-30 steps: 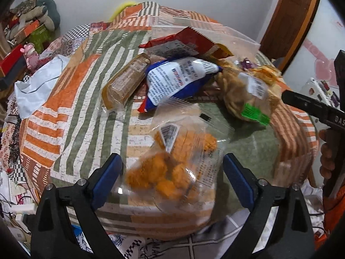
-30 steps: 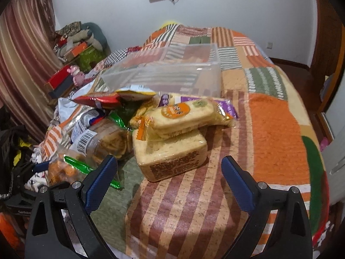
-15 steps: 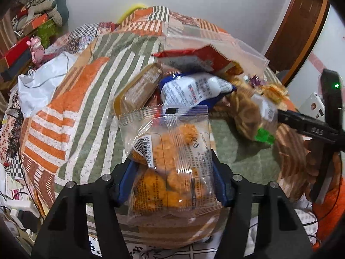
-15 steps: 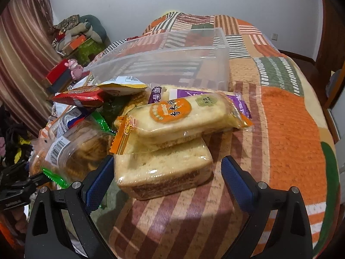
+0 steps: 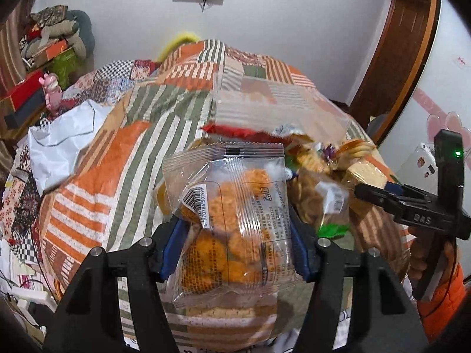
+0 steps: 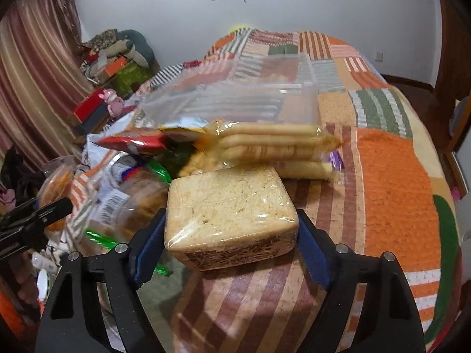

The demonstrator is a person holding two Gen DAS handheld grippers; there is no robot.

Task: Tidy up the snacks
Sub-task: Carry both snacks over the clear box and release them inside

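My left gripper point(image 5: 235, 250) is shut on a clear bag of orange puffs point(image 5: 232, 214) and holds it upright above the quilt. My right gripper point(image 6: 229, 247) is shut on a wrapped pale cake block point(image 6: 229, 209), its blue pads against both sides. Behind the block lie stacked cracker packs point(image 6: 273, 144), a red bag point(image 6: 132, 142) and a clear pack of cookies point(image 6: 129, 206). The snack pile also shows in the left wrist view point(image 5: 318, 176). A clear plastic bin point(image 6: 250, 94) stands behind the pile; it also shows in the left wrist view point(image 5: 279, 106).
The snacks lie on a bed with a patchwork quilt point(image 6: 391, 176). A white plastic sheet point(image 5: 64, 135) lies at the bed's left edge. Boxes and a pink toy point(image 5: 51, 88) crowd the left side. A wooden door point(image 5: 397, 58) is at the right.
My left gripper closed on the orange puff bag and lifted it. My right gripper moved forward and closed on the pale cake block.
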